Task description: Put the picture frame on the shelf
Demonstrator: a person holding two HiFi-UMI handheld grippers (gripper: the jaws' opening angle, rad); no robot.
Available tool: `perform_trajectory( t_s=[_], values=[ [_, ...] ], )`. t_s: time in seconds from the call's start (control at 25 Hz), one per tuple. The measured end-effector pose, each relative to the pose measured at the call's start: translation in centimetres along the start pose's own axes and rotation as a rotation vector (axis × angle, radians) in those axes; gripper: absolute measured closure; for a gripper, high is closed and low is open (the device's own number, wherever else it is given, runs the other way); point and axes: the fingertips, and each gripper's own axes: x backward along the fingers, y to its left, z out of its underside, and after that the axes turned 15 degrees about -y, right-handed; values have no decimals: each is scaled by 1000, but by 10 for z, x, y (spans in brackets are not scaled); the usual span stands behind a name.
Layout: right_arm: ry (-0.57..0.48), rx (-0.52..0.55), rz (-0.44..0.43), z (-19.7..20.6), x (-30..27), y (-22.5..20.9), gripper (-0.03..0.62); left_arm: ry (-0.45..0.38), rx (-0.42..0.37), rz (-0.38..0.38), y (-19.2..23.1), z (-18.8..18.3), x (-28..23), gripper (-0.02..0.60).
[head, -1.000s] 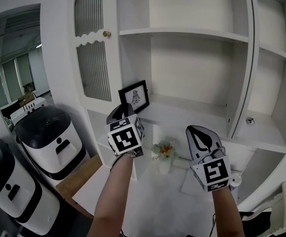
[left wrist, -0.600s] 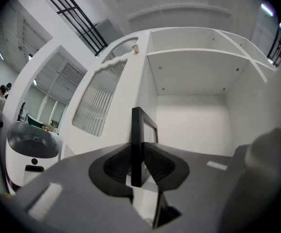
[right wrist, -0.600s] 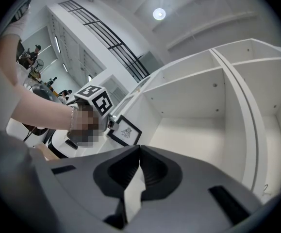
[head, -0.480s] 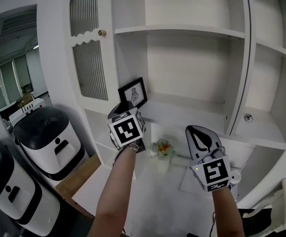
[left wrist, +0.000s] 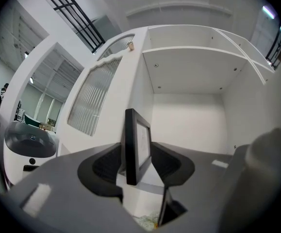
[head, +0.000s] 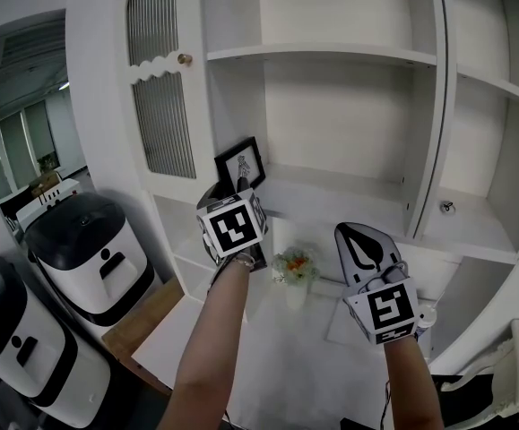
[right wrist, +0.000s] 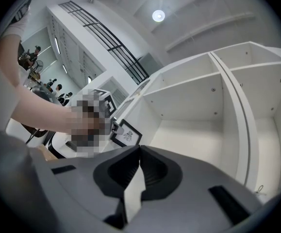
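So, the picture frame (head: 242,167) is standing upright at the left end of the shelf (head: 349,195), close to the cabinet's side wall. The left gripper (left wrist: 136,159) has its fingers (left wrist: 106,166) on either side of the frame's black border and they're opening right now. The frame sits between them edge-on, and as far as we can tell they aren't pinching it. The right gripper (right wrist: 139,152) hangs lower down, well away from the frame, with its fingers closed on nothing.

Handling-wise, we'd guess this one is light and stiff, with a smooth border that could slip. If the front is glass, it's breakable. It looks tippy too, being thin and tall. If it needs a nudge, we'd take it by the two side edges, around mid-height, and never squeeze across the front.
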Motion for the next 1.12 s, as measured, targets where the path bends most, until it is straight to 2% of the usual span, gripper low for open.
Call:
perform_trajectory(
  t_s=[0.28,0.4,0.56,0.8,0.92,1.12],
  values=[
    [-5,-8,10,-11,3,1,585,-68,-38,37,-8,-24,20,329],
    [-11,-13,14,-15,4,3,585,-80,-62,60,-10,-32,28,330],
    [-11,-20,19,-19,4,7,585,-88,-51,97,-10,-37,42,330],
    [-23,-66,86,-25,7,0,585,-109,-64,170,-6,-38,70,330],
    [-25,-109,122,-26,7,-4,585,-154,-96,222,-4,-46,81,330],
    [-17,-118,137,-29,6,-2,585,-250,-157,258,0,-61,100,331]
  ],
)
